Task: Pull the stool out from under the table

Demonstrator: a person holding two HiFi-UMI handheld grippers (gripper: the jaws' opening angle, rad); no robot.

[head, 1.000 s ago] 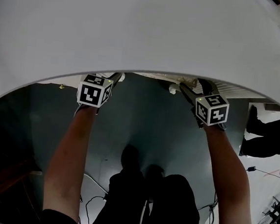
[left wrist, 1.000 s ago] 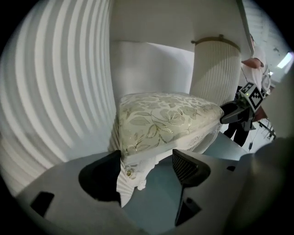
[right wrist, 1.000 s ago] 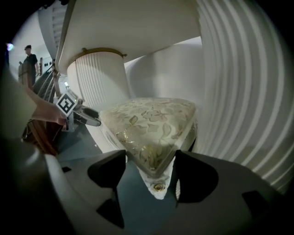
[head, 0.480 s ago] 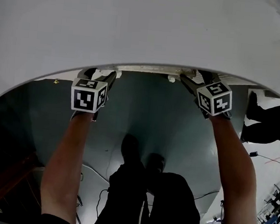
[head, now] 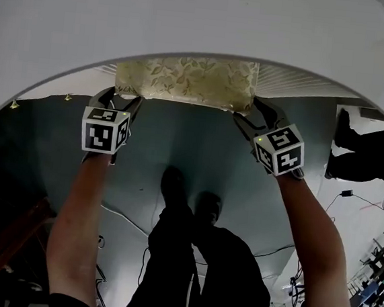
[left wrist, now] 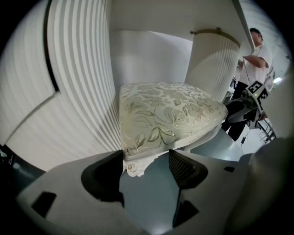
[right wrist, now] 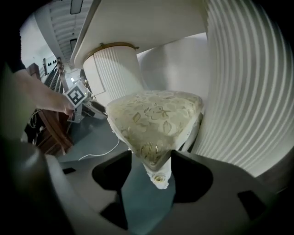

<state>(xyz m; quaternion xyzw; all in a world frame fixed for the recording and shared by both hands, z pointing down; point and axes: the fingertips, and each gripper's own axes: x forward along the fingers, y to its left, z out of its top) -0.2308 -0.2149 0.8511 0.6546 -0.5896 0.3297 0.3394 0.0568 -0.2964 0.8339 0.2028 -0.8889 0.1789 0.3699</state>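
The stool (head: 185,81), upper centre under the table (head: 191,21) edge, is clamped at its near corners by the left gripper (head: 121,99) and right gripper (head: 255,116), whose jaws have just closed but stand wide. The frame is judged rigid and the cushion soft, so the carved rail is preferred.

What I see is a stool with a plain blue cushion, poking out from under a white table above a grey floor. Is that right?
Not quite. The cushion is not plain blue: it is cream with a golden leaf-and-flower pattern, as the left gripper view shows clearly. The rest holds: the stool pokes out from under the white table above a grey floor.
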